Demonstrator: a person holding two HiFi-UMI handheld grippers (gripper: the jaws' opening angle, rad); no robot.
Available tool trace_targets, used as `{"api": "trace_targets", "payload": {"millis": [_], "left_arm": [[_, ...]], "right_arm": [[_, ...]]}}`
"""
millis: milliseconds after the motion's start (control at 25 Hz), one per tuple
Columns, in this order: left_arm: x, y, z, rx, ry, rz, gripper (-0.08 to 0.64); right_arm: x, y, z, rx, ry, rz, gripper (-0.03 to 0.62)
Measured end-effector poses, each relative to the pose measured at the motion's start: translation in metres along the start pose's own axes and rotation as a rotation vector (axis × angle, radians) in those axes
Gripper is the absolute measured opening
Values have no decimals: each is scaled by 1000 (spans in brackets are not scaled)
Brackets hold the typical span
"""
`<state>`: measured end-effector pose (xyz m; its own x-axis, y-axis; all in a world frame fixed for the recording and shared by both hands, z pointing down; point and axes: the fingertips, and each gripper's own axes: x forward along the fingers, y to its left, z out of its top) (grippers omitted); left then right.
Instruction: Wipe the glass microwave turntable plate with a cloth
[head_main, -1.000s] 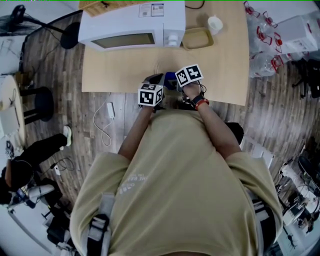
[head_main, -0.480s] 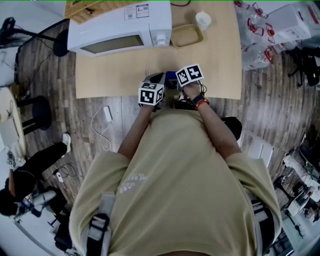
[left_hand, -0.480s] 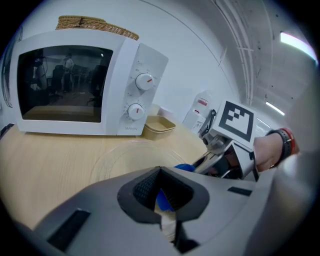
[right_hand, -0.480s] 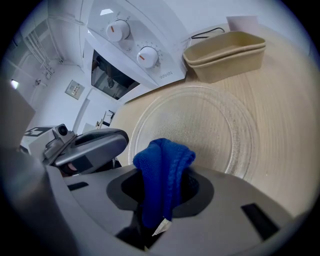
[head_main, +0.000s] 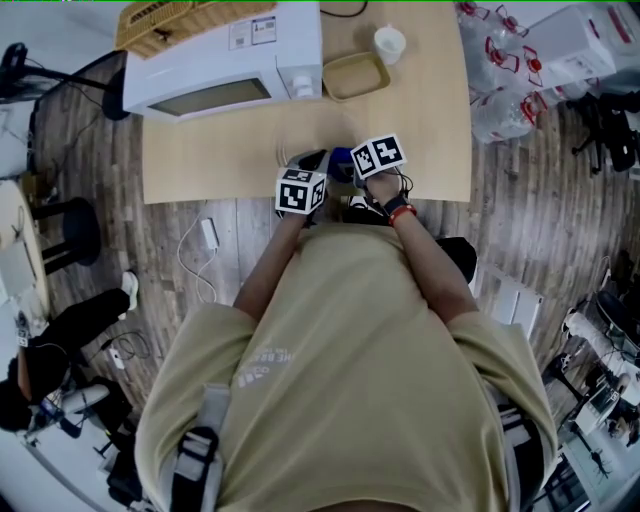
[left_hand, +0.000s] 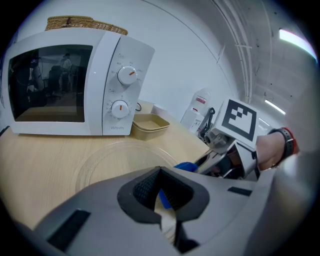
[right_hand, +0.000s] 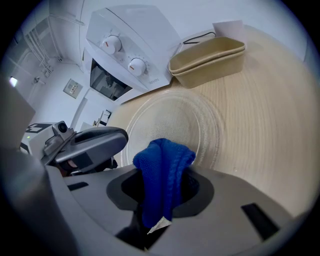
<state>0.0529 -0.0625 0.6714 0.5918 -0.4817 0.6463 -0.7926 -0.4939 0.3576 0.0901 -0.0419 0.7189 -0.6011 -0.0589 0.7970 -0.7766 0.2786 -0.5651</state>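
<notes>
The clear glass turntable plate (right_hand: 172, 122) lies flat on the wooden table (head_main: 200, 160), in front of the microwave (head_main: 225, 60); its rim (left_hand: 100, 155) also shows in the left gripper view. My right gripper (right_hand: 162, 192) is shut on a bunched blue cloth (right_hand: 164, 172), held over the plate's near edge. The cloth (head_main: 340, 160) shows between the two marker cubes in the head view. My left gripper (left_hand: 161, 195) is shut with nothing visible between its jaws. It sits just left of the right gripper (head_main: 350, 168), by the plate's near-left rim.
A beige tray (head_main: 360, 75) and a white cup (head_main: 388, 42) stand right of the microwave at the table's back. A wicker basket (head_main: 180, 20) rests on top of the microwave. Stools, cables and a person sit on the floor to the left.
The head camera has shifted, so the table and microwave sit further left in the frame. Both grippers stay close together at the table's near edge, the right one slightly lower.
</notes>
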Motion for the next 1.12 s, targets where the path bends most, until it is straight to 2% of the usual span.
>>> {"api": "trace_targets", "payload": {"millis": [280, 400, 600, 760, 920, 1120], "left_arm": [[10, -21, 10, -9, -10, 28, 18], [9, -30, 12, -1, -16, 16, 18], [7, -47, 15, 118, 3, -58, 18], [-7, -45, 8, 140, 12, -102, 18], [-24, -35, 1, 132, 8, -115, 18], [-44, -8, -10, 82, 0, -90, 18]], "right_arm": [[-16, -19, -5, -2, 8, -5, 127], [-19, -21, -10, -3, 22, -18, 126], [-24, -27, -9, 10, -31, -90, 127], [-30, -29, -15, 58, -82, -159, 127], [-34, -33, -18, 107, -131, -195, 126], [-33, -28, -16, 176, -170, -179, 127]]}}
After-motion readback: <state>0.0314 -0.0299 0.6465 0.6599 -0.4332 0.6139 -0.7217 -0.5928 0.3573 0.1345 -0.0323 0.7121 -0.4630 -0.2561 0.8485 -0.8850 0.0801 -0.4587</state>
